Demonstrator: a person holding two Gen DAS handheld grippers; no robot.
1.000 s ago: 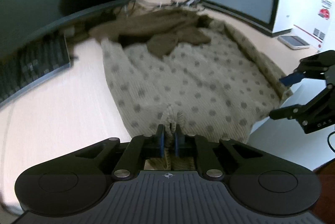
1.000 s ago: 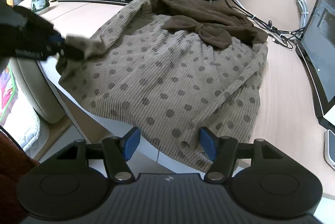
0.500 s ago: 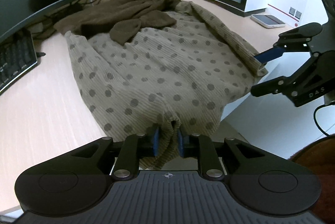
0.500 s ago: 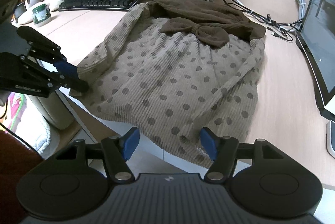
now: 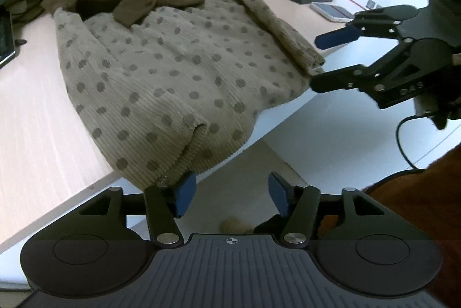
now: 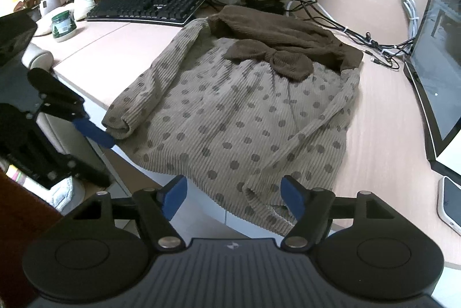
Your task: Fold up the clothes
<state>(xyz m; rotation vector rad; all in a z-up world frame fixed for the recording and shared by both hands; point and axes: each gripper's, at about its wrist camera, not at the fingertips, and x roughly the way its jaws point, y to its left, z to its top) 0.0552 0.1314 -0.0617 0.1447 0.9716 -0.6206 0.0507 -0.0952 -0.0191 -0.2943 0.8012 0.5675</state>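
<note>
Your left gripper (image 5: 232, 193) is wide open and holds nothing — the ribbed hem only touches its left blue pad. Your right gripper (image 6: 233, 197) is open wide too, empty. The dress (image 6: 245, 118), soft corduroy with round dots and a dark brown bow (image 6: 273, 57), lies flat on the pale wooden desk (image 6: 383, 135), hem hanging over the edge.
</note>
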